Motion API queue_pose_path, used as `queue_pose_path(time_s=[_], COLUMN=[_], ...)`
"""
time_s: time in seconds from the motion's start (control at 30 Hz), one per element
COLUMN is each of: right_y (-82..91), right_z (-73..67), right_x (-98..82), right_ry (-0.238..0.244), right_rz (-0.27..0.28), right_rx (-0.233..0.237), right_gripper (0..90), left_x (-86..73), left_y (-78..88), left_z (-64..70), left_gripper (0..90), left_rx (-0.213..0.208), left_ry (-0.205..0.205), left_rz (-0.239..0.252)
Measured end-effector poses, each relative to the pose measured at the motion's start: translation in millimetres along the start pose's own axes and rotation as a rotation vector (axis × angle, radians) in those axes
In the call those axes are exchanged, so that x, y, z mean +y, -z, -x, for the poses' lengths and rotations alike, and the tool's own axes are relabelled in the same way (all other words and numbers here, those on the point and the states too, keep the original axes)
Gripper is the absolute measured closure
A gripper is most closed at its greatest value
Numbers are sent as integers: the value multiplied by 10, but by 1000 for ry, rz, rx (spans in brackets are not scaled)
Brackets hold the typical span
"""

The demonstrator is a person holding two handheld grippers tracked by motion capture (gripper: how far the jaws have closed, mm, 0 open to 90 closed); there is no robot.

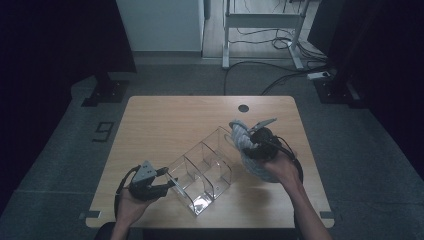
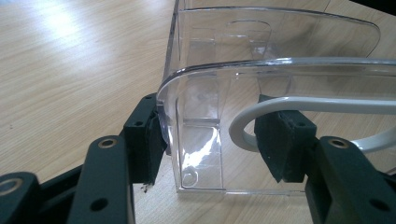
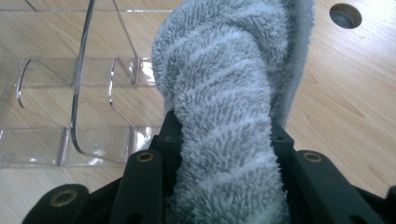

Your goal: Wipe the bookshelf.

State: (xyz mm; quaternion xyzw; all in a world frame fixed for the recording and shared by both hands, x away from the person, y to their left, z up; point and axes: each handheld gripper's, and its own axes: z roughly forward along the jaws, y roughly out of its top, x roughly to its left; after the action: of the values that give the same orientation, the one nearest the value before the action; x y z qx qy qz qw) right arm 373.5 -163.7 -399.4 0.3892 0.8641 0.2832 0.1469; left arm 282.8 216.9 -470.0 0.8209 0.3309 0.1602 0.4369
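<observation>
A clear plastic organizer (image 1: 202,172) with several open compartments lies slantwise on the wooden table (image 1: 165,120). My left gripper (image 1: 172,184) is at the organizer's near-left end. In the left gripper view its jaws (image 2: 217,140) straddle that end of the organizer (image 2: 280,65), and the left pad (image 2: 152,135) presses on the curved corner. My right gripper (image 1: 247,142) is shut on a fluffy grey-blue towel (image 1: 240,132) by the organizer's far right end. The towel (image 3: 219,93) bulges up between the right gripper's jaws (image 3: 224,135), with the clear dividers (image 3: 79,93) just to its left.
A round cable hole (image 1: 243,108) sits near the table's far edge, also seen past the towel (image 3: 345,15). A white cable loop (image 2: 243,121) lies across my left gripper's right pad. A white desk frame (image 1: 262,22) and floor cables stand beyond the table.
</observation>
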Motion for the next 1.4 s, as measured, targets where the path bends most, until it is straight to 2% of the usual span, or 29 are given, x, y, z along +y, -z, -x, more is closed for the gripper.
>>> queue_pose_path(time_s=[0.23, 0.67, 1.4], right_y=[-13, -168, -614], right_z=[-9, 11, 74], right_x=[-163, -338, -551], right_ry=[-9, -51, -123], right_rz=[-8, -10, -43], right_rx=[-9, 17, 53], right_gripper=[607, 630, 637], left_x=[1, 0, 13], left_y=[0, -2, -28], left_z=[0, 2, 21], left_gripper=[443, 442, 442], left_rx=[0, 1, 11], left_ry=[1, 4, 9], left_rz=[0, 2, 5])
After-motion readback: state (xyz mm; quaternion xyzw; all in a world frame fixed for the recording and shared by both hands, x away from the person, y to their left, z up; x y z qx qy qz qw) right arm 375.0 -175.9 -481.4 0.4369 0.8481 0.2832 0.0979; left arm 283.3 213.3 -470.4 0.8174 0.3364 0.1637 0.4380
